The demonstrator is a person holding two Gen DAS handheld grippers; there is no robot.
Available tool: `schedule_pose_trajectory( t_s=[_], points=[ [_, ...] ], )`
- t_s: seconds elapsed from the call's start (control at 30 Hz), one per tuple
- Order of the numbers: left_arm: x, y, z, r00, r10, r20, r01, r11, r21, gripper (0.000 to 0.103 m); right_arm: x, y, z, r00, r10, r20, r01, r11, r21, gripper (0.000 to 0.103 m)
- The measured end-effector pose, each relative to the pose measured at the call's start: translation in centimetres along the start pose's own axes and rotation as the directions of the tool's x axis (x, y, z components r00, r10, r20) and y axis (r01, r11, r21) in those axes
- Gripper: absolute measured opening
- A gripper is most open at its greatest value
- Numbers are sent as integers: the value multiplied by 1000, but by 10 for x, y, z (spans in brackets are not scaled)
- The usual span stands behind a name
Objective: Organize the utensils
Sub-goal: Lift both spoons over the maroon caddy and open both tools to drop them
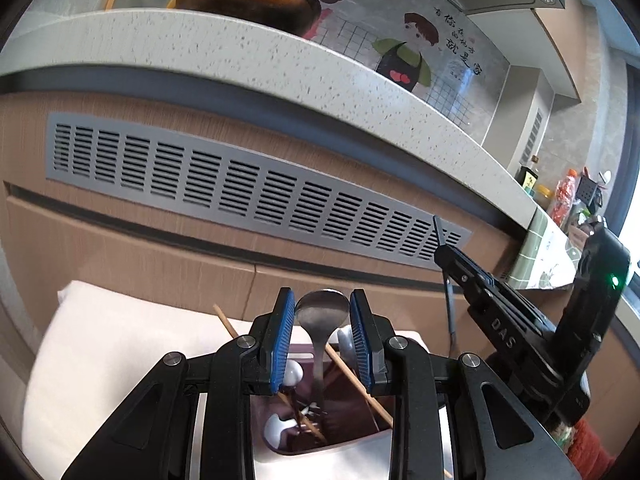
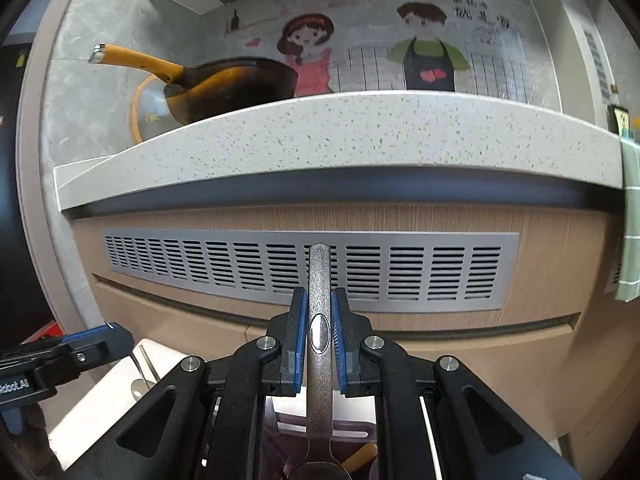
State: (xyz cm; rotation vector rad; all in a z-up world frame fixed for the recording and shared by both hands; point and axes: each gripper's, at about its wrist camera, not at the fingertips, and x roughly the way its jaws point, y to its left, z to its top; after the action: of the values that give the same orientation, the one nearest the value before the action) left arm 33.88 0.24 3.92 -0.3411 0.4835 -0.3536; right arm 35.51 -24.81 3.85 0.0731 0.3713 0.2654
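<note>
My left gripper (image 1: 322, 300) is shut on the bowl of a metal spoon (image 1: 320, 316). The spoon's stem hangs down into a maroon utensil holder (image 1: 352, 420), which holds wooden chopsticks (image 1: 356, 380) and white spoons (image 1: 292, 372). My right gripper (image 2: 320, 300) is shut on a speckled grey utensil handle (image 2: 319, 268) that stands upright, its metal head low over the holder's rim (image 2: 356, 434). In the left wrist view the right gripper (image 1: 442, 250) is at the right with that thin handle (image 1: 450, 308). The left gripper (image 2: 114, 334) shows at the lower left of the right wrist view.
The holder stands on a white surface (image 1: 100, 360) in front of a wood-look cabinet with a grey vent grille (image 1: 240, 184). Above juts a speckled countertop edge (image 2: 340, 140) bearing a dark wok with an orange handle (image 2: 224, 84). Bottles (image 1: 564, 196) and a green cloth (image 2: 630, 220) are at the right.
</note>
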Motion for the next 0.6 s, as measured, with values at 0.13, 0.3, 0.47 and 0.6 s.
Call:
schedule_pose_trajectory(
  t_s=[0.13, 0.3, 0.47, 0.6],
  points=[
    [-4, 0, -6, 1000, -21, -1, 21, 1000, -5, 35, -8, 1, -11, 999, 41, 12, -41, 999, -22, 13],
    [-31, -6, -12, 1000, -2, 19, 2, 1000, 10, 38, -39, -5, -24, 1000, 21, 6, -21, 1000, -15, 14],
    [-69, -25, -44, 990, 138, 22, -140, 982, 126, 38, -90, -16, -41, 1000, 12, -13, -12, 999, 31, 17],
    [-105, -41, -89, 975, 222, 34, -224, 952, 207, 38, -139, -17, -63, 995, 44, -88, -40, 998, 51, 26]
  ],
)
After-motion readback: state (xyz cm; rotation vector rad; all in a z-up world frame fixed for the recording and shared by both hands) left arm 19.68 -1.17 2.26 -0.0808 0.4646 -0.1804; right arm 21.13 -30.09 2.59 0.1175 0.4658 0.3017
